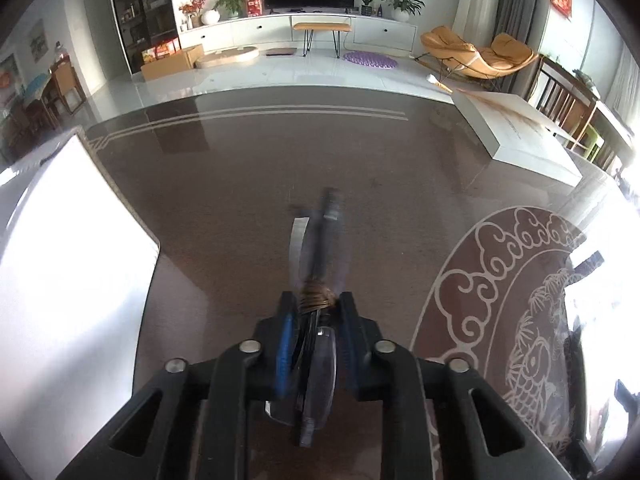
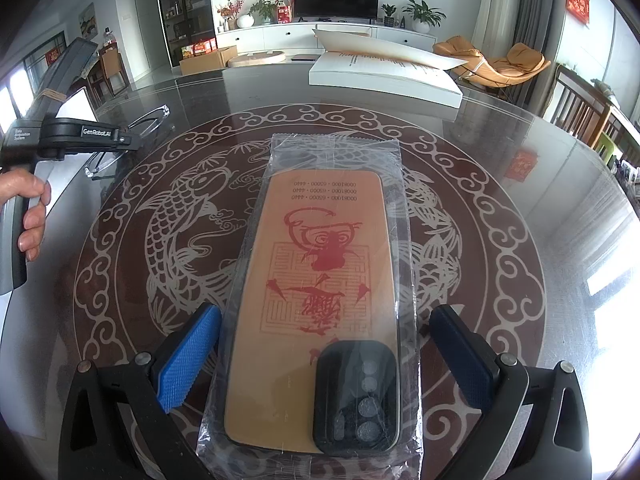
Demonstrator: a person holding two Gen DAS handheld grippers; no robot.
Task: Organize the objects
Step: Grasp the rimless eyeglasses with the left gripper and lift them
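Observation:
My left gripper (image 1: pixel 317 310) is shut on a pair of clear-lens glasses (image 1: pixel 320 248) with dark arms, held above the dark glass table (image 1: pixel 240 184). From the right wrist view the left gripper (image 2: pixel 132 142) and the glasses (image 2: pixel 148 122) show at the far left, a hand on the handle. My right gripper (image 2: pixel 324 354) is open, its blue pads either side of a phone case (image 2: pixel 320 292) in a clear plastic bag. The case is tan with a red print and a black camera block. It lies flat on the table's carp pattern.
An open white book (image 2: pixel 384 72) lies at the table's far side, also in the left wrist view (image 1: pixel 524 132). A white board (image 1: pixel 68 264) lies at the left edge. Beyond the table are a TV cabinet, a bench and an orange lounge chair.

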